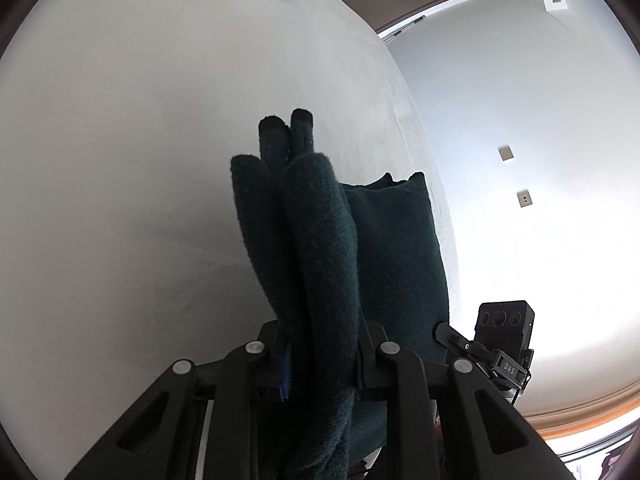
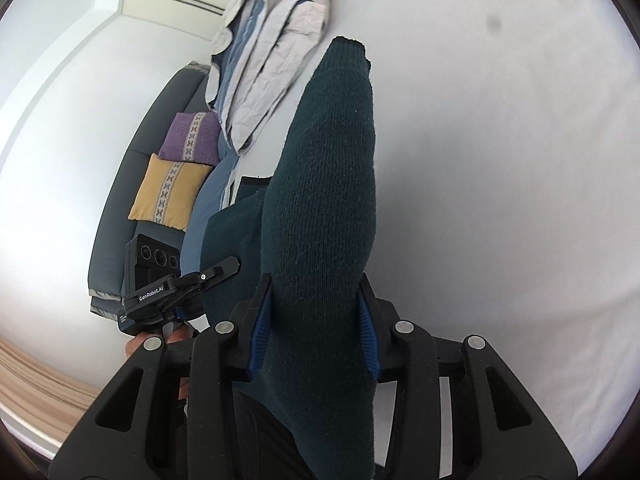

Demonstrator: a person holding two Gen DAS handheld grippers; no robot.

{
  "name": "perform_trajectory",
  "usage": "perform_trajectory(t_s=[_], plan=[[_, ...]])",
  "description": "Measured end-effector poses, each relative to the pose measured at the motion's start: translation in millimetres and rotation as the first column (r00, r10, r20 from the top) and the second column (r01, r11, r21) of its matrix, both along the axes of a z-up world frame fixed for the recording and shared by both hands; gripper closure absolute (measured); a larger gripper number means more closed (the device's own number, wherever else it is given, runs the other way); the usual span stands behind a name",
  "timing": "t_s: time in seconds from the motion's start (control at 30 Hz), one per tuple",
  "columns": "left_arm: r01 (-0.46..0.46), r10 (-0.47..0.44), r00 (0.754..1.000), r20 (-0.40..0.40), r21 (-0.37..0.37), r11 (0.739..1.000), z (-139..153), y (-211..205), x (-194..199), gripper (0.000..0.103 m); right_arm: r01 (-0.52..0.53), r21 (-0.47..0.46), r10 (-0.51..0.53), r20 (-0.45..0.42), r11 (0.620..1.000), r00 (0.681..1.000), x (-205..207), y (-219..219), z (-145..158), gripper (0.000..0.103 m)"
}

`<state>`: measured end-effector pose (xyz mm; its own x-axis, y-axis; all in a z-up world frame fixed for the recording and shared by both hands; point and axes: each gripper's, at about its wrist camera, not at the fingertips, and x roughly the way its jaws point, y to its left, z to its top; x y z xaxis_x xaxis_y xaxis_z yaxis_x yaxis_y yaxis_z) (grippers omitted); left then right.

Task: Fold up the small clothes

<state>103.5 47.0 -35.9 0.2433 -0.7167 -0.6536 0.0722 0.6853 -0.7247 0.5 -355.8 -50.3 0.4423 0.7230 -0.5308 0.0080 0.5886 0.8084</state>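
A dark green knitted garment [image 2: 320, 200], thick and soft like a small sweater or scarf, hung in the air above a white bed sheet [image 2: 500, 200], held up at two places. In the right wrist view, a wide band of it ran forward between the fingers of the right gripper [image 2: 316, 336], whose blue ribbed pads pressed in on the cloth from both sides. In the left wrist view, a bunched, rolled length of the same garment [image 1: 316, 240] draped over and through the left gripper [image 1: 320, 364], which was pinching it nearly closed; its dark fingertips [image 1: 302, 128] stood close together beyond the fold.

Each gripper appeared in the other's camera, just beside it, so the two grips sat close together on the cloth.

Further off lay a pale quilted blanket [image 2: 272, 68] heaped at the bed's edge, with a purple cushion [image 2: 192, 136] and a yellow cushion [image 2: 168, 192] on a grey sofa [image 2: 116, 208] beyond it.

The likely trouble was the bunching. The left grip seemed to hold several layers, not one clean edge, so laying the garment down could leave a twisted, lumpy fold. The heavy knit could also slide out of the wider right grip if swung quickly. Hanging cloth out of sight below might drag on the sheet and pull the fold crooked.
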Motion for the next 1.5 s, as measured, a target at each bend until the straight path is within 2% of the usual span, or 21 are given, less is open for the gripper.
perform_trajectory(t_s=[0.1, 0.17, 0.23, 0.27, 0.33, 0.6, 0.77, 0.87, 1.0, 1.1, 1.2, 1.33, 1.4, 1.5], plan=[[0.008, -0.007, 0.999, -0.041, 0.035, 0.999, -31.8, -10.3, -7.4, 0.079, 0.039, 0.020, -0.037, -0.063, 0.999, 0.997, -15.6, -14.3, -30.1, 0.067], [-0.015, 0.020, 0.998, -0.062, 0.083, 0.996, -53.9, -8.8, -9.2, 0.078, 0.060, 0.031, -0.056, -0.099, 0.998, 0.993, -19.4, -22.0, -52.8, 0.067], [-0.059, 0.061, 0.994, -0.092, 0.025, 0.998, -75.7, 2.2, -10.5, 0.073, 0.081, 0.081, -0.071, -0.123, 0.993, 0.990, -21.2, -29.1, -74.0, 0.067], [-0.077, 0.076, 0.992, -0.102, -0.011, 0.997, -81.9, 7.1, -12.0, 0.072, 0.074, 0.089, -0.064, -0.102, 0.993, 0.993, -22.5, -28.6, -77.3, 0.067], [-0.088, 0.085, 0.992, -0.093, -0.032, 0.996, -85.4, 9.5, -15.0, 0.071, 0.067, 0.077, -0.061, -0.077, 0.995, 0.995, -25.3, -28.9, -78.8, 0.066], [-0.087, 0.087, 0.995, -0.049, 0.003, 0.996, -83.5, 6.9, -17.3, 0.070, 0.042, -0.004, -0.043, -0.054, 0.999, 0.998, -13.1, -19.5, -72.5, 0.063], [-0.096, 0.095, 0.994, -0.056, -0.022, 0.995, -91.0, 14.7, -23.0, 0.070, 0.027, 0.007, -0.027, -0.054, 1.000, 0.998, 0.4, -19.2, -77.4, 0.063], [-0.094, 0.093, 0.995, -0.040, -0.006, 0.996, -83.3, 6.0, -23.4, 0.068, 0.039, 0.006, -0.039, -0.041, 0.999, 0.998, -2.5, -20.1, -76.5, 0.061], [-0.088, 0.087, 0.996, 0.019, 0.078, 0.993, -68.3, 2.3, -31.3, 0.061, 0.102, -0.050, -0.103, -0.016, 0.994, 0.995, -11.8, -29.9, -64.7, 0.057], [-0.120, 0.107, 0.990, 0.094, 0.150, 0.981, -50.6, 6.6, -44.5, 0.060, 0.181, -0.133, -0.183, -0.003, 0.974, 0.983, -23.6, -44.2, -50.8, 0.055], [-0.183, 0.148, 0.973, 0.177, 0.204, 0.962, -29.7, 11.8, -60.5, 0.060, 0.218, -0.133, -0.214, 0.044, 0.967, 0.976, -37.0, -53.2, -33.4, 0.055], [-0.223, 0.137, 0.937, 0.321, 0.248, 0.943, 4.2, 2.5, -86.1, 0.060, 0.188, -0.128, -0.174, 0.112, 0.974, 0.978, -49.8, -43.8, -12.4, 0.055], [-0.189, 0.088, 0.922, 0.377, 0.241, 0.952, 17.5, -9.5, -97.2, 0.055, 0.140, -0.091, -0.126, 0.142, 0.986, 0.982, -55.7, -35.0, -4.7, 0.055], [-0.101, -0.017, 0.913, 0.408, 0.266, 0.959, 21.3, -42.0, -106.9, 0.055, 0.040, -0.038, -0.033, 0.170, 0.998, 0.985, -59.1, -11.9, -0.4, 0.055]])
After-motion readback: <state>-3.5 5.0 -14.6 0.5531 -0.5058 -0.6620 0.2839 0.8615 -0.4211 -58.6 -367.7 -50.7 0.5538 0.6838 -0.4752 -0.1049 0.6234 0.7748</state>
